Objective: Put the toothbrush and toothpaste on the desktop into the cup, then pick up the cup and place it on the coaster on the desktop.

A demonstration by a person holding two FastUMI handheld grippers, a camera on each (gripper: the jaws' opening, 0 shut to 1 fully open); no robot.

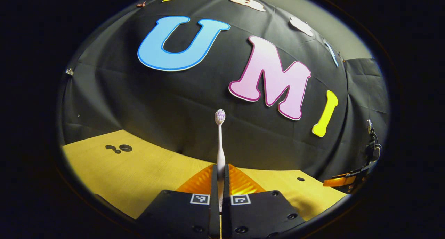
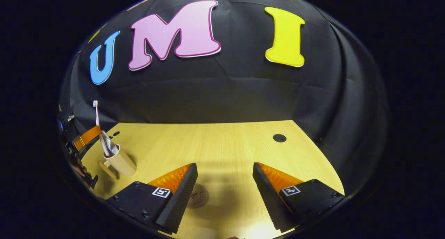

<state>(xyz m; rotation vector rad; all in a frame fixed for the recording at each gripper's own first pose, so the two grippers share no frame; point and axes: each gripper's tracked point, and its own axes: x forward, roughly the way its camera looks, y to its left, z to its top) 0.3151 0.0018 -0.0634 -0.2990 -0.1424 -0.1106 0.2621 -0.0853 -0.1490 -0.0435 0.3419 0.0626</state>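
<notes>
White toothbrush [image 1: 220, 141] pinched upright in left claw [image 1: 220, 178]; right claw [image 2: 225, 178] spread above coaster [image 2: 199, 196]; no writing legible.

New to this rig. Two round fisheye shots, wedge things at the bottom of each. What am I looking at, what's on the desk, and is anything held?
No robot arm here: a person holds a two-finger gripper in each hand, and a fisheye camera rides on each, looking forward along its own fingers.

Left gripper view: the left gripper is shut on a toothbrush, which stands upright with the bristles on top.

Right gripper view: the right gripper is open and holds nothing, hanging over the wooden desktop. A round coaster lies just below it, partly hidden by one finger. At far left stands a beige cup with a handle, the toothpaste tube already in it. The same toothbrush is seen there at the cup's mouth; whether its end is inside is hard to tell.
</notes>
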